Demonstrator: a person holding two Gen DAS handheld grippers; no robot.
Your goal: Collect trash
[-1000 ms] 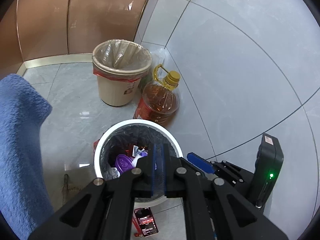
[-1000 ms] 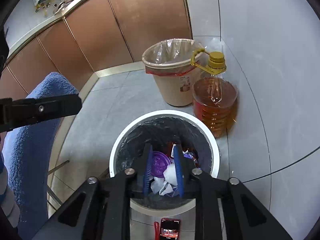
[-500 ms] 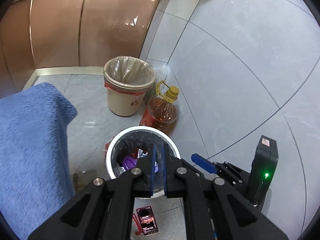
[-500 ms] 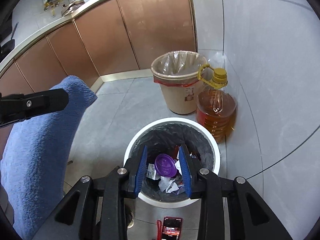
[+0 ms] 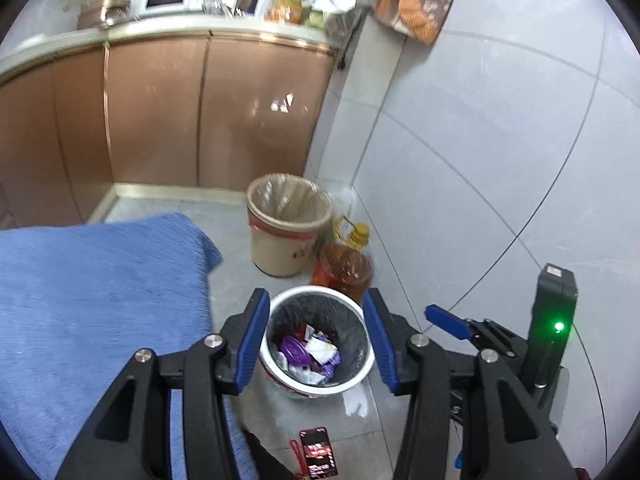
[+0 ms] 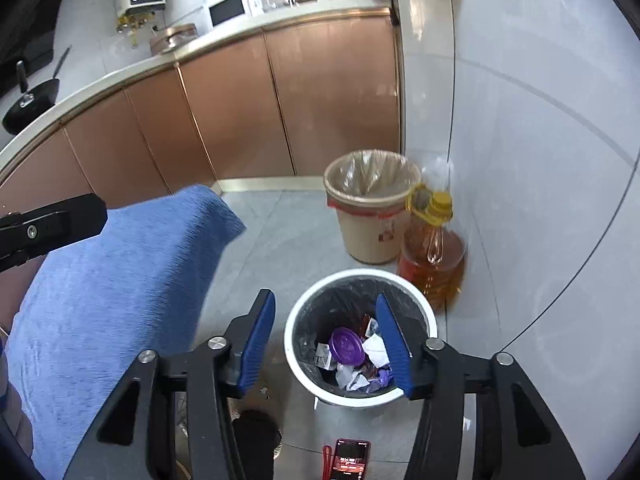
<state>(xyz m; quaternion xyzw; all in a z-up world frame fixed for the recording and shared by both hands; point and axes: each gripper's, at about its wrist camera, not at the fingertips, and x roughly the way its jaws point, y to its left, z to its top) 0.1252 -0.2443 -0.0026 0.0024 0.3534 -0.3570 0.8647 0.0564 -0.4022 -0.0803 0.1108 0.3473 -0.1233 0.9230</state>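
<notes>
**Drop looked done, both tongs empty above the white bin**

You had the left gripper (image 5: 314,342) and the right gripper (image 6: 326,344) about half open, jaws just been opening, nothing between them. Trash (image 6: 352,356) sat inside the white bin (image 6: 428,316): purple lid, crumpled wrappers. Beige bin (image 6: 368,232) behind it held only its liner, as far as I could tell. Oil jug (image 6: 434,256) stood beside the white bin, against the wall. Left over, by my read: the phone-like item (image 6: 352,460) on the floor in front of the white bin, unclear if that was trash. No other loose litter in view.
</notes>
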